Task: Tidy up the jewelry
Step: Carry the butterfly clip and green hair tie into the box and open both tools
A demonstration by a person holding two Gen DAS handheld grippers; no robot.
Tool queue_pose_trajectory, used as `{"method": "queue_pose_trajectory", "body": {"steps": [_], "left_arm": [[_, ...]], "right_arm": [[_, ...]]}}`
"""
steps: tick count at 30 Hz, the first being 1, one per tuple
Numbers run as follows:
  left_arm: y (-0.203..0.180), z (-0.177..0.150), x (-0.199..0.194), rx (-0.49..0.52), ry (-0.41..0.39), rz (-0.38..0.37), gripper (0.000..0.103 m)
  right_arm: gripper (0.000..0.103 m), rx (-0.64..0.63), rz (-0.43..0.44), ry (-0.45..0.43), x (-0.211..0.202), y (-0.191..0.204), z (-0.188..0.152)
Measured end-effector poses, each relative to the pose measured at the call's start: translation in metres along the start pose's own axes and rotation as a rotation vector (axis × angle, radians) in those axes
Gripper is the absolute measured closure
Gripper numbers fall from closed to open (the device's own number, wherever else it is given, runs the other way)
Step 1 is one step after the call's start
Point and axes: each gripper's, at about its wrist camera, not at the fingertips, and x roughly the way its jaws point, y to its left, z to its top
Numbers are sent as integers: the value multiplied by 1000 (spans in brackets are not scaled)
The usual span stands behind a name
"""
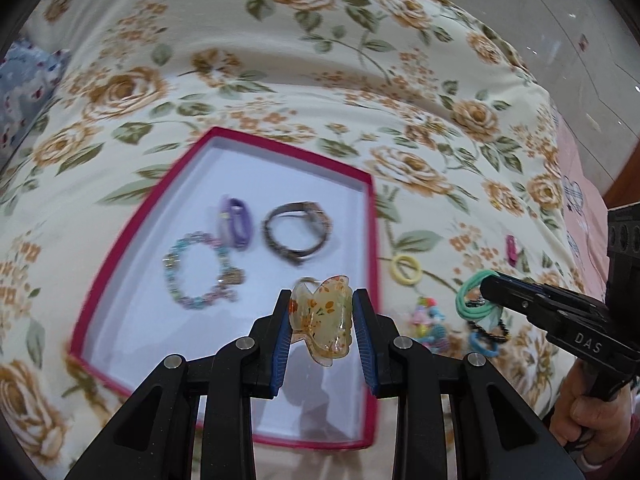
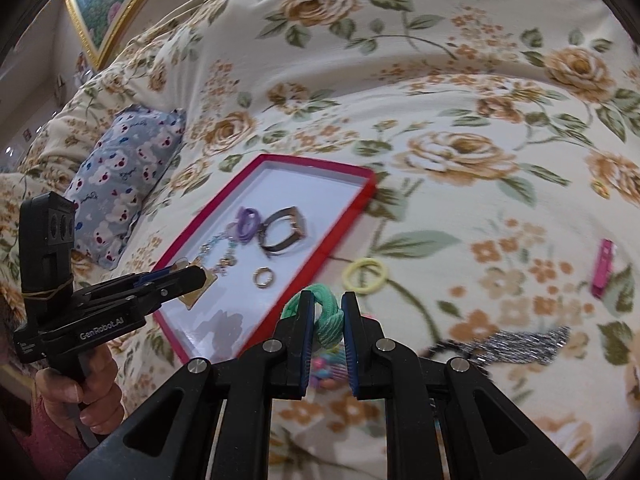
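Left wrist view: my left claw (image 1: pixel 322 312) is clenched on the amber butterfly hair clip (image 1: pixel 322 320), pinched across its sides between the blue pads and carried above the near right corner of the red-rimmed tray (image 1: pixel 370 216). The clip's shell looks glossy and curved, so I judge the hold shallow; a jolt could squirt it out sideways, and from here it might land on the rim or on the floral quilt (image 1: pixel 280 60) instead of on the white floor of the tray. Already lying in the tray are the beaded bracelet (image 1: pixel 198 270), the purple hair ties (image 1: pixel 236 222) and the watch (image 1: pixel 298 234). If I let go too far forward, the clip could knock or tangle with the bracelet.

My right claw (image 2: pixel 324 318) grasps the green hair tie (image 2: pixel 324 314), twisted into a loop between the pads, above the quilt just right of the tray. A small ring (image 2: pixel 264 278) sits in the tray near that side. The two claws are close together, so both heading for the same corner risks a collision. The tie is springy and may cling to a pad on release. The quilt is soft, so pressing on the rim could tip the tray. The yellow hair tie (image 2: pixel 366 274) and pink clip (image 2: pixel 602 268) remain outside.
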Motion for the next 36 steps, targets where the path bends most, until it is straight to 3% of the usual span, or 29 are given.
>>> {"method": "queue_pose_trajectory", "body": {"steps": [16,36], "left_arm": [[44,5,9,-69,11,147,75],[54,16,47,-54,37,220,74]], "right_arm": [[89,-102,83,69,66,61,19],[85,-106,55,151,118,55,17]]}}
